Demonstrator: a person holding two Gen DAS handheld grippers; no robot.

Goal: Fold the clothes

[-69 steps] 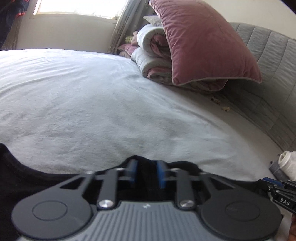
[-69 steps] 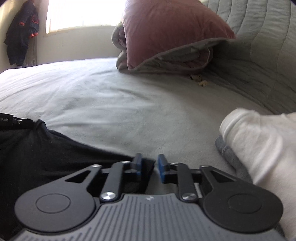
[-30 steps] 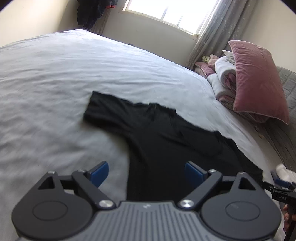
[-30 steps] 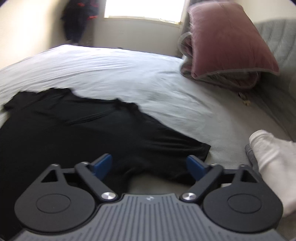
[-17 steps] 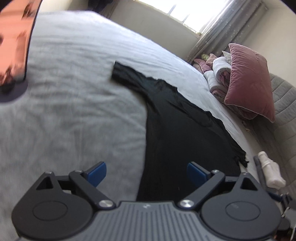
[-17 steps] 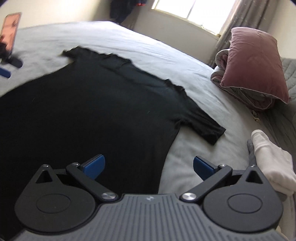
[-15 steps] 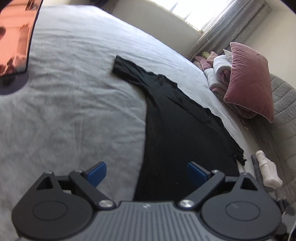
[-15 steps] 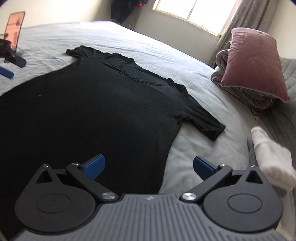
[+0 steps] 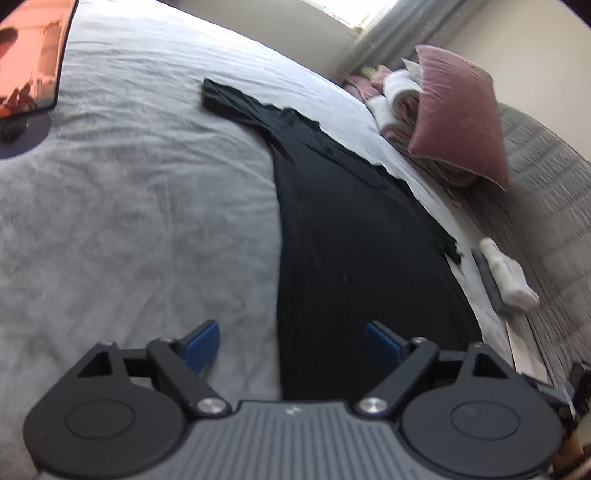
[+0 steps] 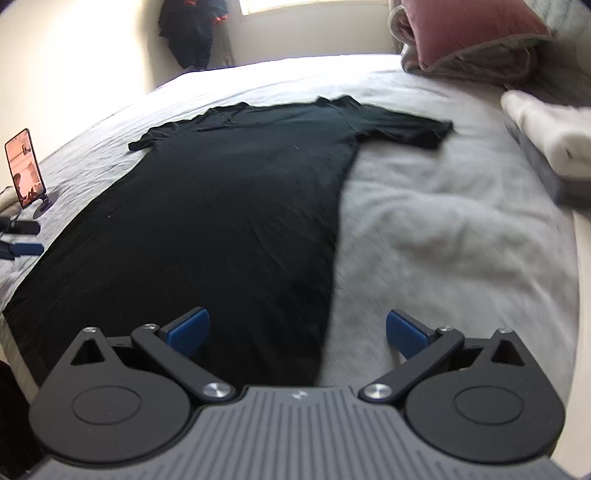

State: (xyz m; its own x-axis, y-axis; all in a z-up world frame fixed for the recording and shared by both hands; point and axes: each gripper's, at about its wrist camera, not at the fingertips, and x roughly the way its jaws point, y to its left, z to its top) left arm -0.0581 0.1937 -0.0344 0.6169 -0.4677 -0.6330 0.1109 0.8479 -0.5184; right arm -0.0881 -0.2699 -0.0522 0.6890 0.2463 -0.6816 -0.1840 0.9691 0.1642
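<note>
A black T-shirt (image 9: 351,229) (image 10: 229,199) lies spread flat on the grey bed sheet (image 9: 140,206), collar toward the far end and sleeves out to both sides. My left gripper (image 9: 293,341) hovers over the shirt's left lower edge; its jaws are closing, and the pads touch no cloth. My right gripper (image 10: 295,330) hangs over the shirt's right lower edge, jaws wide apart, with the hem line between the blue pads (image 10: 186,328) but not pressed. In the right wrist view the left gripper's fingertips (image 10: 22,240) show at the far left edge.
A phone on a stand (image 10: 26,168) (image 9: 29,59) sits on the sheet at the left. A pink pillow (image 9: 458,114) (image 10: 476,29) and folded bedding lie at the headboard. Folded white and grey clothes (image 9: 506,273) (image 10: 554,144) rest at the bed's right edge.
Both grippers let go of the shirt and opened, then drew back from the collar end toward the hem. The whole shirt has come into view, and the left jaws have narrowed slightly.
</note>
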